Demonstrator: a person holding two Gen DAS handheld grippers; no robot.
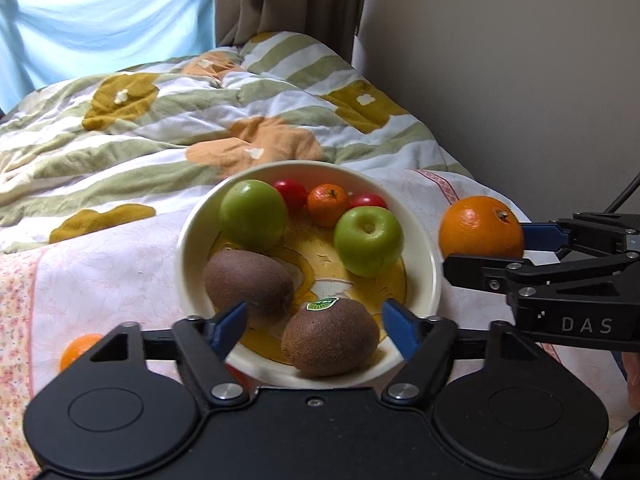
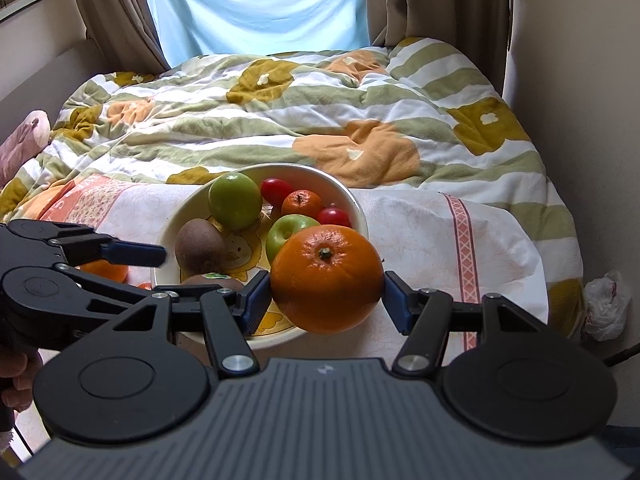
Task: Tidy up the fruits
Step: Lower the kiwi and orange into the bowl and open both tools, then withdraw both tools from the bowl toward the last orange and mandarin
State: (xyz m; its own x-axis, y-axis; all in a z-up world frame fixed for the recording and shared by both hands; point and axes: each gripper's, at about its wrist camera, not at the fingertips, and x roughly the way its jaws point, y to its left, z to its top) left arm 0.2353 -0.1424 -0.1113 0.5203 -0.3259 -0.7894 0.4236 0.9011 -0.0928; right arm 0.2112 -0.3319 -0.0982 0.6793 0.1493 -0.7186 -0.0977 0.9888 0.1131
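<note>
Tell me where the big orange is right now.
The big orange is clamped in the right gripper, at the right rim of the bowl, next to a green apple.

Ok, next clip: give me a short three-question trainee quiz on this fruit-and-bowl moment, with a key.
1. True or false: the right gripper grips the large orange.
2. Which fruit lies between the open fingers of the left gripper? A) a green apple B) the stickered kiwi C) a tomato
3. How many green apples are in the bowl?

Key
1. True: both pads press on its sides, and it sits beside the bowl's rim, not in the bowl.
2. B: it lies in the bowl, with the pads clear of it.
3. Two: one apple at the back left, one at the right.
</note>
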